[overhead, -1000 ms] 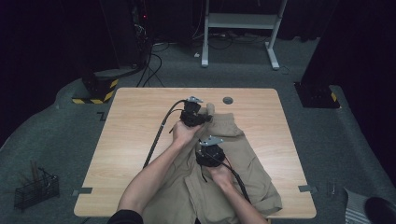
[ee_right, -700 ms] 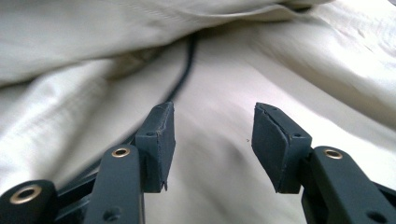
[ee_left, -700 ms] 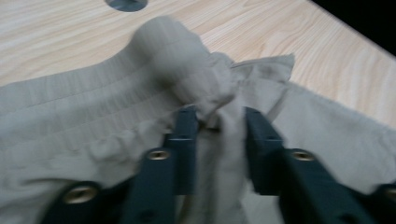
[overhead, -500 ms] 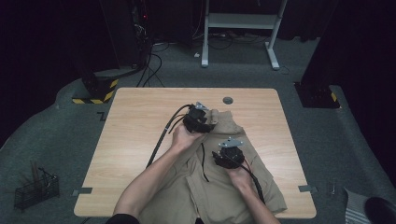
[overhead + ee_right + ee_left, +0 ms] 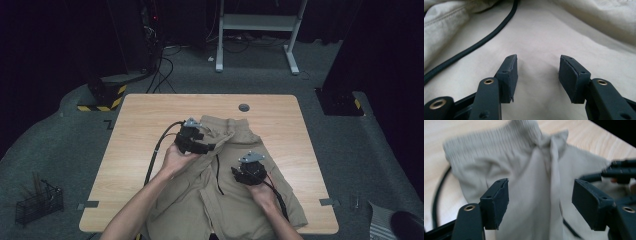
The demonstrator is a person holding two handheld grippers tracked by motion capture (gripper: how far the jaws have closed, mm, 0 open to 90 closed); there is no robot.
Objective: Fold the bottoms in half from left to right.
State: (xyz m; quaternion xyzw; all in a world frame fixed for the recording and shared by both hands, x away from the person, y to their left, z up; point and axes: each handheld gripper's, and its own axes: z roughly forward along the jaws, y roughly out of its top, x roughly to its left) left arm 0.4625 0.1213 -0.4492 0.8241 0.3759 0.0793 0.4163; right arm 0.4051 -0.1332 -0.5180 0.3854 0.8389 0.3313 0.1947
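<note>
Jaws of the left gripper (image 5: pixel 540 206) stand wide apart, having just been opening; the beige garment (image 5: pixel 531 185) lies between and beyond them, but neither pad presses on it, so the cloth is released. Compared with the earlier high-view frames, where this gripper sat at the far edge of the cloth near the table's small round grommet (image 5: pixel 243 107), it has drawn back toward the person and to the left, and the ribbed hem (image 5: pixel 499 142) now rests ahead of the jaws on the wooden table (image 5: pixel 150 115), with a bunched fold rising just beyond the gap. Judged from this, a fold or placement of that end of the garment appears complete and the left hand (image 5: pixel 176 156) is free for a new grip. Jaws of the right gripper (image 5: pixel 537 75) are held moderately open and hover close above a smooth stretch of the same cloth, gripping nothing; whether the tips touch the fabric cannot be told. A dark cable (image 5: pixel 474 47) crosses the cloth to the left of and beyond these jaws. In the high view the right gripper (image 5: pixel 250 172) has shifted rightward from beside the left gripper (image 5: pixel 192 140), and the two now stand well apart over the garment (image 5: pixel 240 210).
</note>
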